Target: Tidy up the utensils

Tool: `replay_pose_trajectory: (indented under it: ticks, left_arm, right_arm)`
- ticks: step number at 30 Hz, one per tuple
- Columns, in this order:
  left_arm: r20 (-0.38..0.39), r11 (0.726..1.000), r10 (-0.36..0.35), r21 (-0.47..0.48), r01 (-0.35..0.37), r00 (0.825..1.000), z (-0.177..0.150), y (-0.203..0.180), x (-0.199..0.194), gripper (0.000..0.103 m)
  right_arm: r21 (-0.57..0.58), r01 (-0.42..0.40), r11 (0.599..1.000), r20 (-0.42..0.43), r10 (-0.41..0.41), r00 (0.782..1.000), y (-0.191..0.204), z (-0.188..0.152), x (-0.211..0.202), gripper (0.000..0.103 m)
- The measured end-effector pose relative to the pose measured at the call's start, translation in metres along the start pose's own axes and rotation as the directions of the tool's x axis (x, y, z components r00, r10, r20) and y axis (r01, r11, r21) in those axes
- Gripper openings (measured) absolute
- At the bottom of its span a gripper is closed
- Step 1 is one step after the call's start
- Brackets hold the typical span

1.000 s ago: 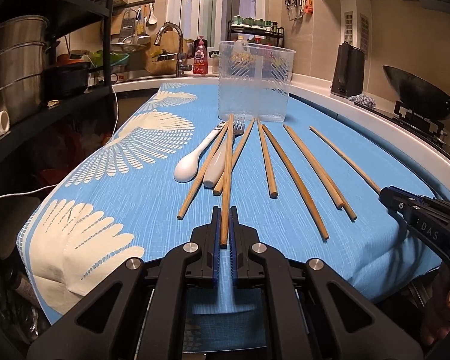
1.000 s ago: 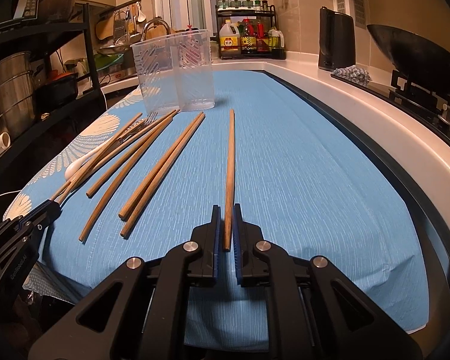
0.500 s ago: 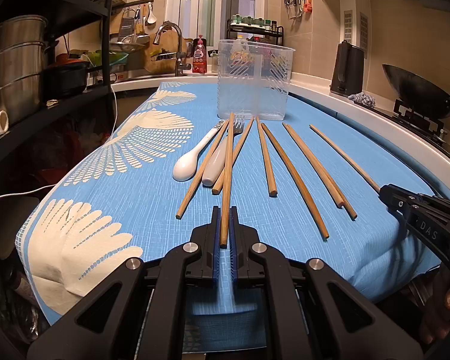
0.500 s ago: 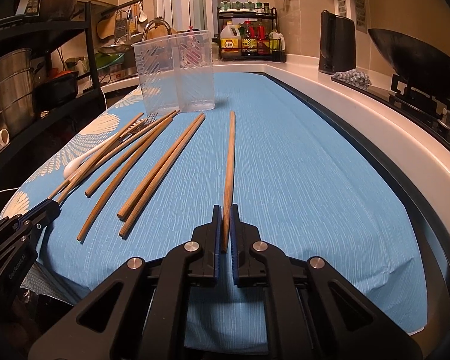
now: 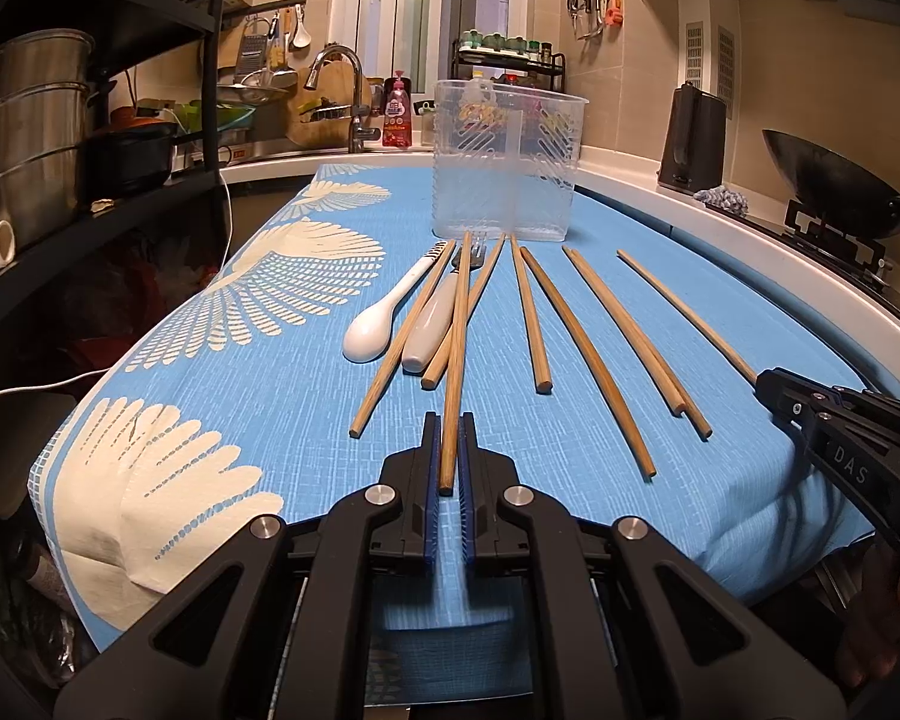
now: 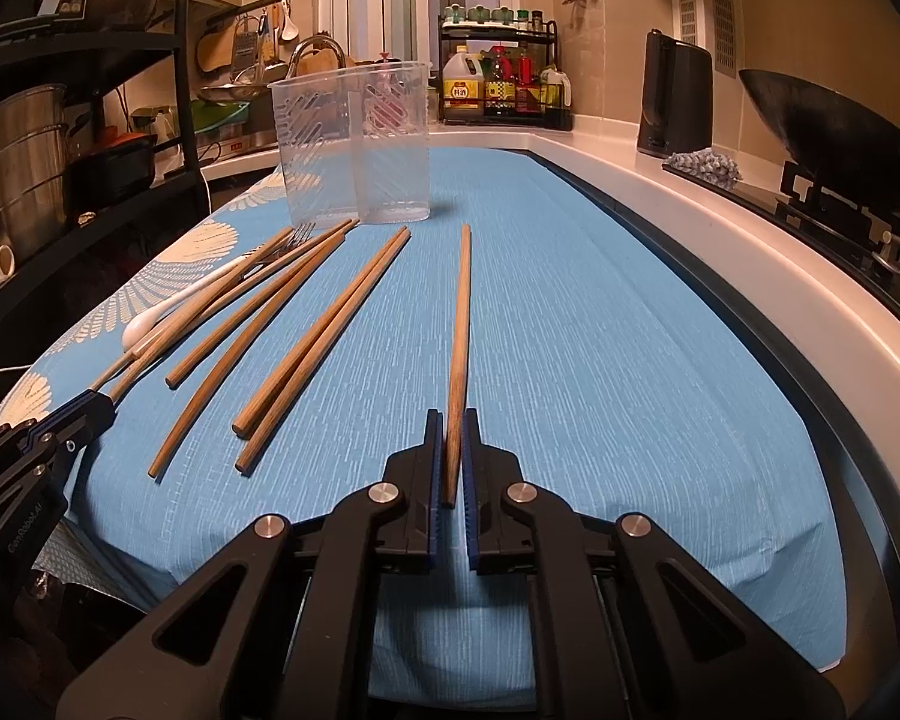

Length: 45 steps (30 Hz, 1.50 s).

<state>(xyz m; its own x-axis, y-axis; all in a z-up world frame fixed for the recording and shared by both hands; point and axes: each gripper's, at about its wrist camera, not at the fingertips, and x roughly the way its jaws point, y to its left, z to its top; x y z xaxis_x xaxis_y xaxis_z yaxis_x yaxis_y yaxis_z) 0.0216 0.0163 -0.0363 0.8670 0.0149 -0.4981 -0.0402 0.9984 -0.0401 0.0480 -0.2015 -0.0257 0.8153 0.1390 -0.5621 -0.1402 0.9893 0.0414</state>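
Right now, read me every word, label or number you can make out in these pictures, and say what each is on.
"DAS": white letters on the black body of the right tool, seen from the left wrist.
"GenRobot.AI": white letters on the black body of the left tool, seen from the right wrist.
Red pouch by the faucet: print too blurred to read.
Bottles on the black rack: labels too small to read.

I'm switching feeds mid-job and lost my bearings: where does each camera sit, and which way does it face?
Left wrist: on the left gripper, facing along the blue cloth toward the clear utensil holder; jaws shut on a chopstick; right gripper at right edge.
Right wrist: on the right gripper, same heading; jaws shut on the rightmost chopstick; left gripper at left edge.
Shared: holder, loose chopsticks, white spoon, wok.
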Motion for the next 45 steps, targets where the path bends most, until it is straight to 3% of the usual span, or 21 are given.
replay_pose_trajectory:
  ticks: [13,28,38,45]
  left_arm:
    - [0.004,1.000,0.000,0.013,0.000,1.000,0.004,-0.006,0.000,0.006]
    - [0.085,1.000,0.009,0.000,-0.009,0.996,0.019,0.007,-0.026,0.005]
    - [0.177,1.000,0.005,0.004,-0.006,0.984,0.064,0.015,-0.046,0.005]
    - [0.241,0.998,-0.012,0.058,-0.003,0.970,0.121,0.017,-0.047,0.005]
  right_arm:
    - [0.005,-0.004,1.000,0.010,0.004,1.000,-0.004,0.003,-0.005,0.005]
    - [-0.006,-0.004,1.000,0.098,0.004,0.995,-0.005,0.027,-0.053,0.005]
    - [-0.020,-0.026,0.999,0.177,0.029,0.984,-0.012,0.072,-0.080,0.005]
    - [-0.041,-0.049,0.998,0.213,0.057,0.975,-0.015,0.118,-0.078,0.005]
